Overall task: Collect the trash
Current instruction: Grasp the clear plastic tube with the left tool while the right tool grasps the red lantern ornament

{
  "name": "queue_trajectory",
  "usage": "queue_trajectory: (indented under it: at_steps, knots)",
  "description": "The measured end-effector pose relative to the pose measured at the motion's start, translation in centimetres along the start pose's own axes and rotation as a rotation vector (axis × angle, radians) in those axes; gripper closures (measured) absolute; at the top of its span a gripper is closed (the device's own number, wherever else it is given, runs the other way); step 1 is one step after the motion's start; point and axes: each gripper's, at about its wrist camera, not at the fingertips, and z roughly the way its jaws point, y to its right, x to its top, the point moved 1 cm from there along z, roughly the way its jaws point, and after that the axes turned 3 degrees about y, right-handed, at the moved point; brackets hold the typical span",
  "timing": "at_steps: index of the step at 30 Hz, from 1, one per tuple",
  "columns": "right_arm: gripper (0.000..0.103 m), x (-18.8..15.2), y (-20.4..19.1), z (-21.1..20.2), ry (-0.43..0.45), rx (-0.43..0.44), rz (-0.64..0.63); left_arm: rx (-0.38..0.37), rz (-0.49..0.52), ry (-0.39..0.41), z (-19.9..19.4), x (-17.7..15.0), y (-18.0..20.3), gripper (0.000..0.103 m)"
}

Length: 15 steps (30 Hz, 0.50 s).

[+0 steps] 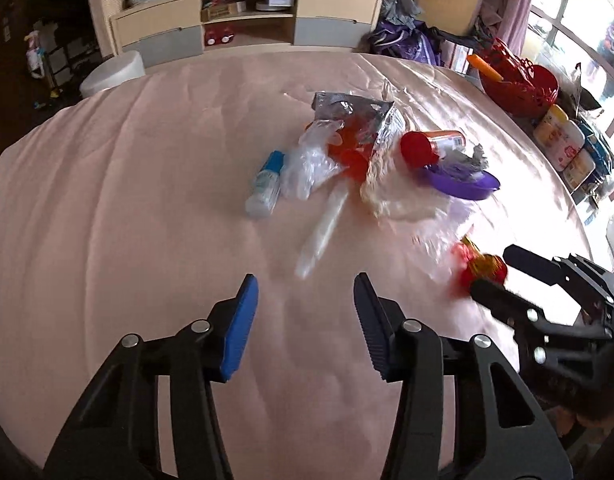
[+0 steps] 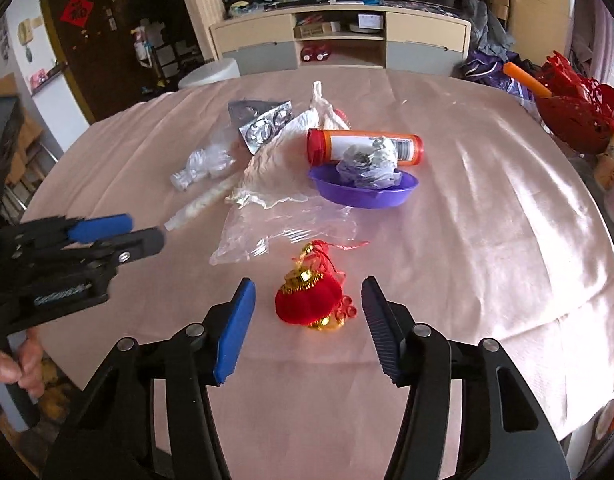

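Observation:
A red and gold lantern ornament (image 2: 309, 304) lies on the pink tablecloth (image 2: 487, 240) between the fingers of my right gripper (image 2: 309, 280); the pads stand apart from it on both sides. Beyond it spreads a clear plastic bag (image 2: 283, 228), then crumpled white plastic (image 2: 275, 168), a purple bowl (image 2: 403, 190) holding a foil wad (image 2: 367, 164), and an orange canister (image 2: 367, 146). My left gripper (image 1: 303, 280) hangs open over bare cloth, short of a clear tube wrapper (image 1: 325, 228) and a blue-capped small bottle (image 1: 265, 184).
A red basket (image 2: 579, 112) and several jars (image 1: 559, 140) crowd the table's right edge. A cabinet (image 2: 339, 40) and a white stool (image 1: 115, 72) stand behind the table. A hand (image 2: 11, 368) grips the left tool's handle.

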Motion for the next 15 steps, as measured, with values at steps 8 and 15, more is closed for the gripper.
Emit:
queue_trajectory:
  at_steps: [8, 15]
  knots:
    - [0.057, 0.2, 0.5, 1.3, -0.005, -0.009, -0.003, -0.013, 0.064, 0.008, 3.2, 1.8, 0.8, 0.069]
    - [0.066, -0.1, 0.6, 1.5, 0.002, -0.005, -0.003, -0.005, 0.111, 0.023, 3.5, 1.8, 2.1, 0.091]
